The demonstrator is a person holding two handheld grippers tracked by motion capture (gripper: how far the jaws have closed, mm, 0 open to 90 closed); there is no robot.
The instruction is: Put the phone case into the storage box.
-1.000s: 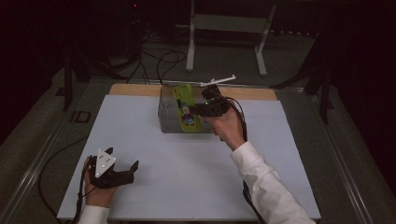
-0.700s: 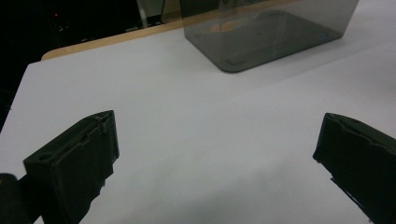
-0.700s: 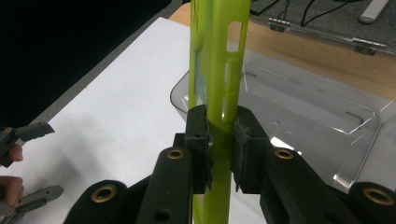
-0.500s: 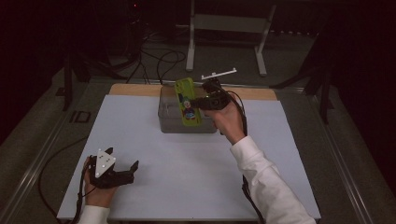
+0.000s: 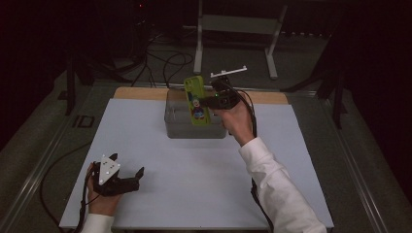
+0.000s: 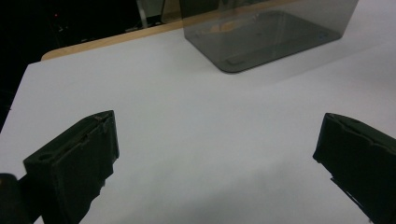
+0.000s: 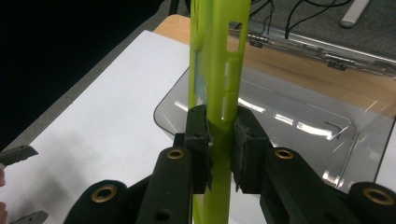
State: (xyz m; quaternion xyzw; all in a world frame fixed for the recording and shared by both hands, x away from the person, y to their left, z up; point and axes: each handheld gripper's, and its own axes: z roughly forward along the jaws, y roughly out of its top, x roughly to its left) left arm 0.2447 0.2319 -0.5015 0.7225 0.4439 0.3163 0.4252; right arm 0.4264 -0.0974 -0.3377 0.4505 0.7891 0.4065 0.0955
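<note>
My right gripper (image 5: 210, 101) is shut on a lime-green phone case (image 5: 196, 99) with a small coloured picture on it. It holds the case nearly upright over a grey see-through bin (image 5: 194, 128) at the far middle of the table. In the right gripper view the two pads (image 7: 198, 135) pinch the case (image 7: 219, 70) edge-on above the bin (image 7: 299, 126), and the right gripper (image 7: 219, 135) points down at it. At the front left my left gripper (image 5: 128, 164) rests on the white sheet. Its jaws stand wide apart around bare table in the left gripper view (image 6: 215, 140), with the bin (image 6: 261, 32) farther off.
The white sheet (image 5: 194, 184) covers the table, with a wooden strip (image 5: 141, 93) along its far edge. Behind the table stand a metal frame (image 5: 233, 29) and loose cables (image 5: 160, 58) on the floor. Metal rails run along both table sides.
The right gripper has lifted the green case a little and tipped it from a slant to nearly upright over the bin. The left gripper has stayed where it was.
</note>
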